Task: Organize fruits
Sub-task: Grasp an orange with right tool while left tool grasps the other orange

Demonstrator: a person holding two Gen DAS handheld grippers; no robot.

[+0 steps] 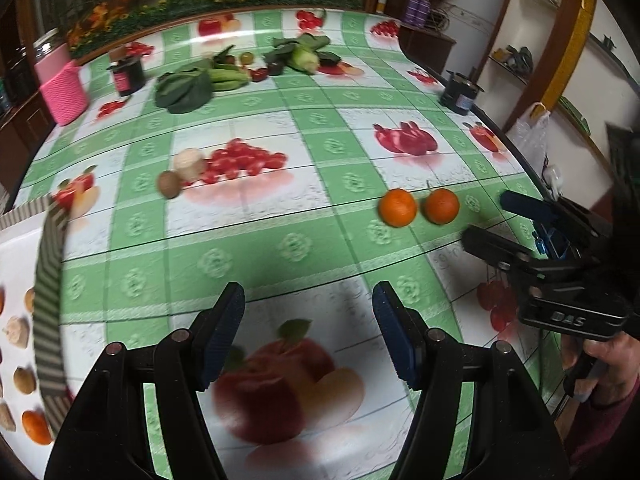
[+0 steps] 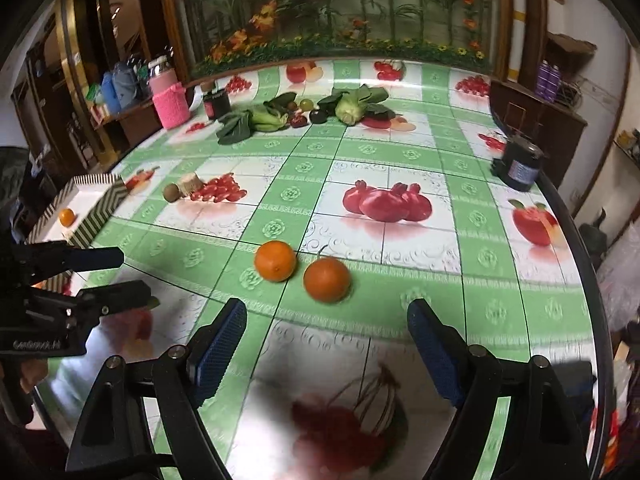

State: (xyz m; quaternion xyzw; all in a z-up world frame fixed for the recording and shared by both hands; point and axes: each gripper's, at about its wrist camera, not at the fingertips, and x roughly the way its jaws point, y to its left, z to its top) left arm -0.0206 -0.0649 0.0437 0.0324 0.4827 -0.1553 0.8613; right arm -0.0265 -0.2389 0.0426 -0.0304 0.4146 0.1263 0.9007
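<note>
At the right edge of the left wrist view, the right gripper (image 1: 486,220) has raised letters "DAS" on its black body. At the left edge of the right wrist view, the left gripper (image 2: 134,276) carries small grey print, too blurred to read. The jar labels cannot be read.

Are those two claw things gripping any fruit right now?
No. The left gripper and the right gripper are both open and empty; the two oranges lie untouched on the table.
</note>
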